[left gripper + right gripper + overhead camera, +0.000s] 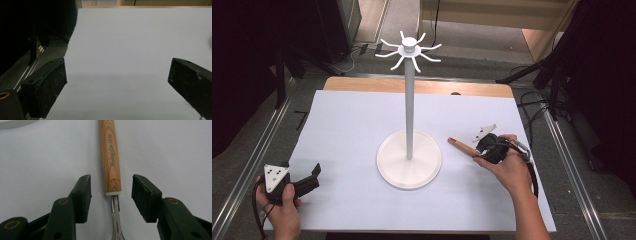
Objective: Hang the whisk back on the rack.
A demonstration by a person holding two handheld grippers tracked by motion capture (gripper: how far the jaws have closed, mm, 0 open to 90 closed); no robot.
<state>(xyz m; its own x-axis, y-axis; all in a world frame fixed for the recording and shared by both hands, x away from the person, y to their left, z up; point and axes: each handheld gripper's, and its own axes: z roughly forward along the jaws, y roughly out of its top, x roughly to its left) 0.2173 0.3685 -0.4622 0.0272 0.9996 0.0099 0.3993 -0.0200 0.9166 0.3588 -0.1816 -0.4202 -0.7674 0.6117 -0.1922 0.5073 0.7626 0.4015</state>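
Observation:
A white stand point(409, 100) with a round base point(409, 160) and curved hooks at its top rises at the table's middle. A whisk with a wooden handle point(463, 146) lies flat on the white sheet, right of the base. In the right gripper view the wooden handle point(110, 157) and its metal wires point(117, 225) lie between the jaws. My right gripper point(484, 148) point(111, 195) is open, one jaw on each side of the handle's lower end, not touching it. My left gripper point(312, 179) point(117, 80) is open over bare sheet at the front left.
The white sheet point(362, 125) covers most of the wooden table point(362, 84). Metal rails point(257, 150) run along both sides. Dark tripod legs point(542, 70) and cables point(532, 107) stand off the table's far right, and dark equipment at the left.

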